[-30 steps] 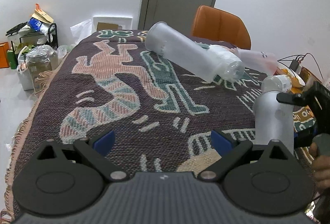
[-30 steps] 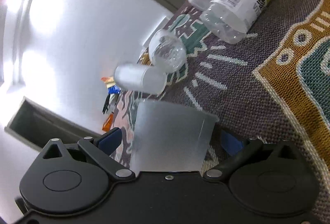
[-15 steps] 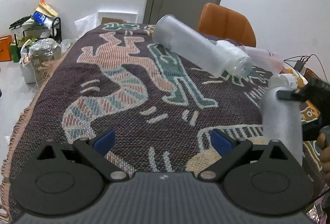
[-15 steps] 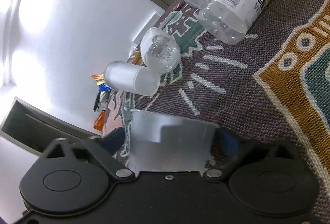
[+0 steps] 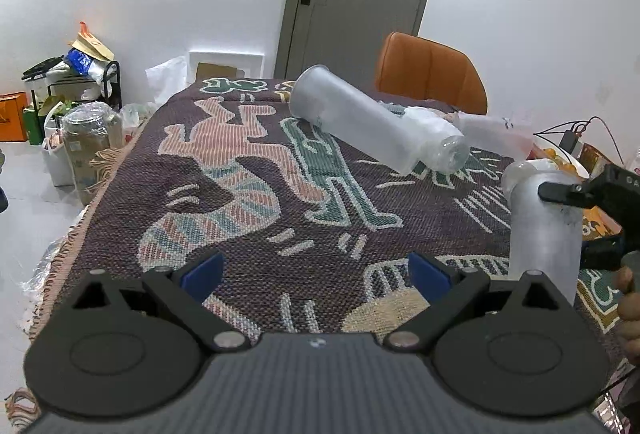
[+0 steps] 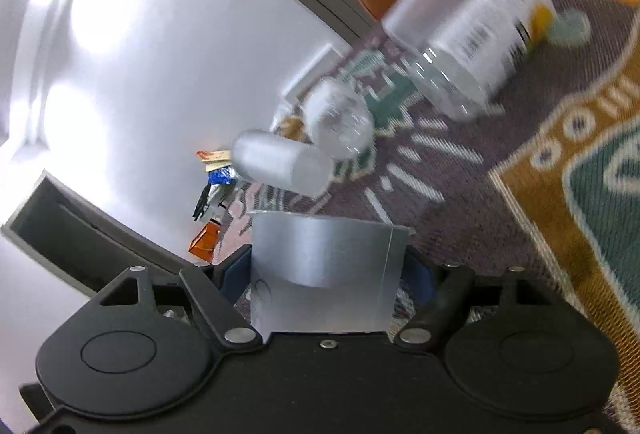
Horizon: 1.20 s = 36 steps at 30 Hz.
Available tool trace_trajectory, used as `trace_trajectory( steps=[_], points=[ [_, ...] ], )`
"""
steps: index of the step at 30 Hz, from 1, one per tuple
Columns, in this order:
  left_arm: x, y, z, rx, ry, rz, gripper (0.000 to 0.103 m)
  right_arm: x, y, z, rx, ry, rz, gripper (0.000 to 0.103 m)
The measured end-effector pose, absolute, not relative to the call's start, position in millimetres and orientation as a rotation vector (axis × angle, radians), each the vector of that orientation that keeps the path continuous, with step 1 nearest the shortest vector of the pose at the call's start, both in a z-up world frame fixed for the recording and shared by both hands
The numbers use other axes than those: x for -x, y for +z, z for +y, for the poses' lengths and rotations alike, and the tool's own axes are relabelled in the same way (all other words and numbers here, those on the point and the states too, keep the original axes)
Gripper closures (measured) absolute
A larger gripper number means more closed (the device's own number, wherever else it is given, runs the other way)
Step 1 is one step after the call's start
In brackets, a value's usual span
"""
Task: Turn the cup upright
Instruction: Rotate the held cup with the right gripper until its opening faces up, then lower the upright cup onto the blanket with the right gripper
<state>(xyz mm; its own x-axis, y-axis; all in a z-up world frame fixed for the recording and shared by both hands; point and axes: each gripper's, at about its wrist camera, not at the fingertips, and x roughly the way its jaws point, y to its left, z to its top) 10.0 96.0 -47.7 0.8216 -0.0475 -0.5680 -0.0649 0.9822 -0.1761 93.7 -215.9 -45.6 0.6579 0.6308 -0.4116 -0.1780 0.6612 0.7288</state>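
Note:
A frosted plastic cup (image 5: 544,230) stands nearly vertical at the right of the patterned table cover, closed end up. My right gripper (image 5: 592,222) is shut on it from the right; in the right wrist view the cup (image 6: 324,270) fills the gap between the blue pads, and the view is rolled sideways. My left gripper (image 5: 316,270) is open and empty, low over the near part of the cover, left of the cup.
A long frosted cup (image 5: 352,122) lies on its side with a clear bottle (image 5: 440,146) against it at mid table. Another labelled bottle (image 6: 480,46) lies beyond. An orange chair (image 5: 432,74) stands behind the table. Bags and clutter (image 5: 76,122) sit on the floor at left.
The right gripper has rolled with the cup, tipping it closer to vertical and lifting it a little. The left gripper has risen slightly and stayed open.

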Motion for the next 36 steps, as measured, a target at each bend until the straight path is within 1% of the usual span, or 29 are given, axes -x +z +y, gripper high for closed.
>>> trace_trajectory(
  steps=[8,14,24,27,32,36],
  points=[
    [-7.1,-46.7,97.0,0.204,-0.007,0.581,0.005,-76.7,-7.0,-201.1,-0.506,0.494,0.507,0.028],
    [-0.2,-42.1,102.6,0.221,-0.010,0.556,0.005,-60.0,9.2,-178.7,-0.274,0.439,0.383,0.028],
    [6.0,-44.5,109.4,0.238,0.014,0.564,0.005,-53.7,12.8,-163.4,-0.126,0.430,0.375,0.028],
    [6.8,-42.6,108.7,0.241,0.020,0.563,0.005,-46.6,12.3,-155.4,-0.090,0.459,0.381,0.023],
    [10.6,-37.3,102.1,0.230,0.023,0.551,0.005,-42.6,14.0,-156.5,-0.112,0.510,0.402,0.014],
    [14.8,-32.3,94.8,0.227,0.029,0.542,0.005,-35.7,16.6,-162.5,-0.119,0.532,0.400,0.010]
  ],
)
